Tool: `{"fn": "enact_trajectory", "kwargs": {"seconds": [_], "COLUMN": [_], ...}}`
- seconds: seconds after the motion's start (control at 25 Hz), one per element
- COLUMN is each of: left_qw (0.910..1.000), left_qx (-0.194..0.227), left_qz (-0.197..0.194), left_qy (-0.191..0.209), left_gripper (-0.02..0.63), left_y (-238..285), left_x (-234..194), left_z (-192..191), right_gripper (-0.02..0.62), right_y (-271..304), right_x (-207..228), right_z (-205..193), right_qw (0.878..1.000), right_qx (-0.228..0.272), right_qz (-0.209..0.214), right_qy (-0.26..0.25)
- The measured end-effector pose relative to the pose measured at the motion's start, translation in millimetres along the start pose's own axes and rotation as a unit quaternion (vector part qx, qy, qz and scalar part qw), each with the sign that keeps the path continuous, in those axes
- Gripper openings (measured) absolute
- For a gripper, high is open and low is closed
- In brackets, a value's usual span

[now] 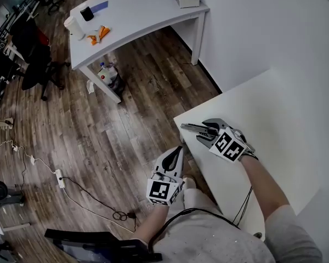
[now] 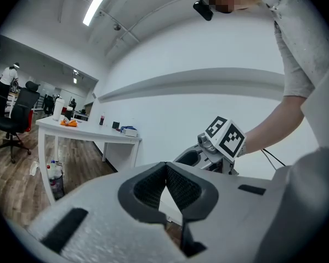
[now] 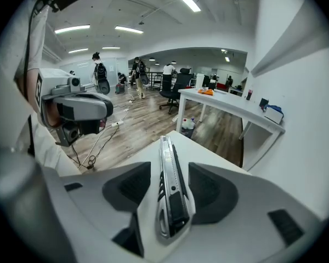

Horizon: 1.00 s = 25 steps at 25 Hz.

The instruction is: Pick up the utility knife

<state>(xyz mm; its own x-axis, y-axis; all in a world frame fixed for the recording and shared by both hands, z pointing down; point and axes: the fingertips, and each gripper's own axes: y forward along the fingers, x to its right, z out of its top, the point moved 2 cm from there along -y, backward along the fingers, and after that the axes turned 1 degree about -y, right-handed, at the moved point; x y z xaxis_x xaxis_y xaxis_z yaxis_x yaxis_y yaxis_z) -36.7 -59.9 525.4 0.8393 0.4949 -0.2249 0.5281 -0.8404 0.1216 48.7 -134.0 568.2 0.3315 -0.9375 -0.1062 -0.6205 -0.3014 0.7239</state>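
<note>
Utility knife [image 3: 167, 152], slim, silver-and-black metal, lies flat near the white counter's [image 1: 285, 119] corner, between the right claw's [image 3: 171, 186] wide-apart pads and ungripped; closing and lifting evidently remain. Beyond the counter's edge, the left claw [image 2: 165, 179] hangs closed and empty.

Utility knife [image 3: 170, 193]: silvery metal body, glossy, ribbed along the edge; black plastic slider, matt.
Right gripper [image 3: 170, 173]: grey plastic shell, matt, finely grainy; pads [image 3: 132, 184] black, rubbery look, matt.
Left gripper [image 2: 165, 171]: same grey matt plastic, speckled; pads [image 2: 149, 189] black, rough cross-hatched texture.
Head view:
- Marker cube [image 1: 229, 146], 4 o'clock: matt black-and-white print.
- Table [image 1: 279, 119], 3 o'clock: white, smooth, matt.
- Floor [image 1: 71, 130], 9 o'clock: brown wood planks, slight sheen.
- Far table [image 1: 148, 7], 12 o'clock: white, smooth.
- Sleeve [image 1: 208, 243], 6 o'clock: light grey cloth, speckled.
- Wall [image 1: 252, 32], 2 o'clock: white, matt.
</note>
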Motion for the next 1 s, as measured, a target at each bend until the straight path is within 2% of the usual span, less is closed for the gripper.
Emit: {"fn": "enact_trajectory", "kwargs": {"seconds": [0.24, 0.52, 0.6, 0.8, 1.0], "left_qw": [1.0, 1.0, 1.0, 0.9999, 0.9999], "left_qx": [0.002, -0.001, -0.001, -0.002, -0.003], "left_qz": [-0.003, 0.001, 0.003, 0.006, 0.008], "left_qy": [0.0, -0.002, -0.004, -0.009, -0.011], "left_gripper": [0.006, 0.006, 0.006, 0.006, 0.006], "left_y": [-1, -3, -3, -2, 1], "left_x": [0, -5, -6, -8, -10], "left_z": [3, -2, -3, -5, -3], "right_gripper": [0.193, 0.193, 0.193, 0.168, 0.14], "right_y": [10, 20, 22, 22, 21], "right_x": [2, 3, 3, 6, 4], "right_z": [-4, -6, -8, -13, -3], "right_qw": [0.998, 0.991, 0.99, 0.99, 0.99], "right_qx": [-0.039, -0.091, -0.098, -0.108, -0.108], "right_qz": [0.036, 0.094, 0.097, 0.087, 0.086], "right_qy": [-0.015, -0.021, -0.024, 0.013, -0.01]}}
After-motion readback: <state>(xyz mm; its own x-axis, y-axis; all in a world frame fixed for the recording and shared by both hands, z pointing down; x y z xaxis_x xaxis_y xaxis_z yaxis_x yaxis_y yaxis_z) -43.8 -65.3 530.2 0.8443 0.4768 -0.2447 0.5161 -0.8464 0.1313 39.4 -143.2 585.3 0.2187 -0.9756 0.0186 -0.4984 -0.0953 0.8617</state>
